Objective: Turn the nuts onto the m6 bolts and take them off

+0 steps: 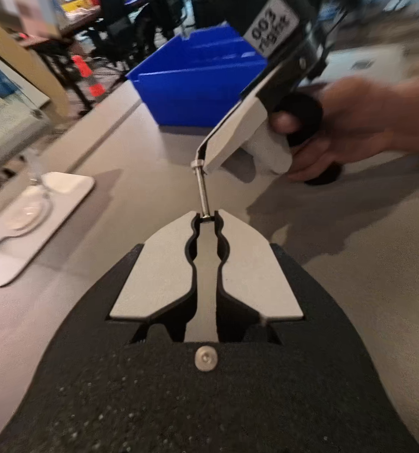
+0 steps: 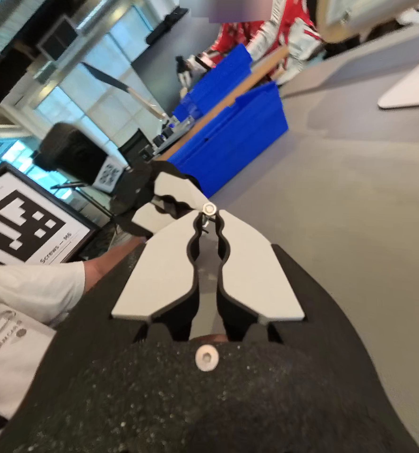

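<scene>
Left hand-held gripper (image 1: 206, 218) points fwd, jaws nearly closed, tips pinching the bolt (image 1: 203, 193) head. Right hand-held gripper (image 2: 209, 215) comes in from upper right, tilted down, tips clamped on the nut (image 2: 209, 208); right hand (image 1: 355, 122) wraps its black grip.

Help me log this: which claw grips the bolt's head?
The left claw, pinching the bolt head; the right claw holds the nut.

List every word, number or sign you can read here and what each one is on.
I can say where writing sits, not repeat it.
Grey label on the right gripper: short, legible.
Framed sign: black-and-white square pattern, one printed line beneath.
Square code sticker on the left gripper: no words.
Paper: too blurred.
</scene>
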A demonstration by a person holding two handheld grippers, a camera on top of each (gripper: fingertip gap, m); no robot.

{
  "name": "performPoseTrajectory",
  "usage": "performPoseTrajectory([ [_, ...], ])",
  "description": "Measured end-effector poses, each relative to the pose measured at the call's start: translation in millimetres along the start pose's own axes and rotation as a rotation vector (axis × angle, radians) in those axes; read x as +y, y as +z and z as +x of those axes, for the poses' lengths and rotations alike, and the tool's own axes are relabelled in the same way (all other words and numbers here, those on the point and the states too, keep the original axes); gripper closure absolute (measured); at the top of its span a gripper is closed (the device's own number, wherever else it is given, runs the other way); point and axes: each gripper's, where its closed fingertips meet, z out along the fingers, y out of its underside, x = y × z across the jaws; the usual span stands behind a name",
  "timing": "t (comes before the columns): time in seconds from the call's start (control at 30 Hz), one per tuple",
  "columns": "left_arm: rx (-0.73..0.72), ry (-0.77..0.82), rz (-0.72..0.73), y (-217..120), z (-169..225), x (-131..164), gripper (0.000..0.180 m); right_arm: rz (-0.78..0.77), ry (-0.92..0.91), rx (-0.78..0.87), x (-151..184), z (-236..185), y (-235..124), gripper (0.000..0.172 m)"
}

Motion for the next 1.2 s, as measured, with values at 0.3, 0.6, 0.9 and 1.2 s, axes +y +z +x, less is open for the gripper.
performPoseTrajectory([
  [0.3, -0.092, 0.119, -0.075, 8.9, -1.2, 10.2, 0.170, 0.007, 0.304, -0.021, 5.5, 9.7, -2.4, 0.162],
  [0.6, 0.457, -0.412, 0.177, -22.0, 24.8, -31.4, 0.170, 0.152, -0.181, -0.236, -16.1, -34.5, -17.8, 0.127],
  [0.9, 0.520, -0.418, 0.186, -26.3, 31.7, -33.7, 0.170, 0.095, -0.256, -0.244, -6.9, -44.6, -13.7, 0.162],
  [1.2, 0.209, -0.306, 0.078, -7.5, 0.0, -9.6, 0.170, -0.043, 0.161, 0.114, 1.9, 1.4, -3.6, 0.162],
])
